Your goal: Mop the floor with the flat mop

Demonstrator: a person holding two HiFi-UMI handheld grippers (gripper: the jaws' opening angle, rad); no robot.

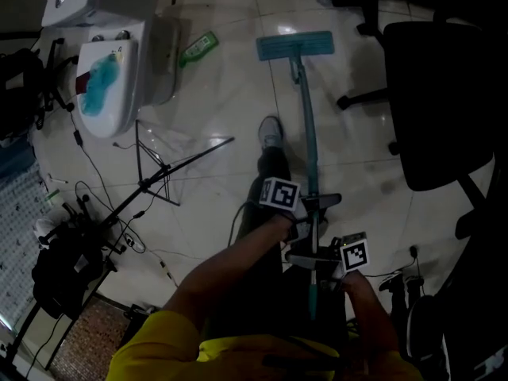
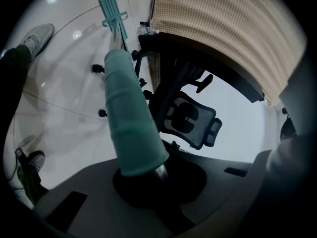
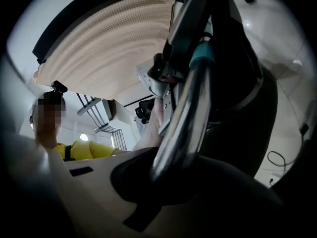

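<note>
The flat mop lies out in front of me with its teal head [image 1: 294, 46] flat on the tiled floor at the top of the head view. Its handle [image 1: 308, 145] runs back toward me. My left gripper [image 1: 311, 211] is shut on the handle, further down the pole. My right gripper [image 1: 321, 262] is shut on it just behind, nearer the end. In the left gripper view the teal grip sleeve [image 2: 130, 118] rises out of the closed jaws toward the mop head [image 2: 110, 6]. The right gripper view shows the chrome pole [image 3: 184, 113] clamped between its jaws.
A white toilet [image 1: 111, 70] and a green bottle [image 1: 198, 48] stand at the upper left. A black folding stand [image 1: 159, 181], cables and a dark bag [image 1: 63, 268] lie left. A black office chair [image 1: 444, 94] is close on the right. My shoe [image 1: 271, 131] is beside the handle.
</note>
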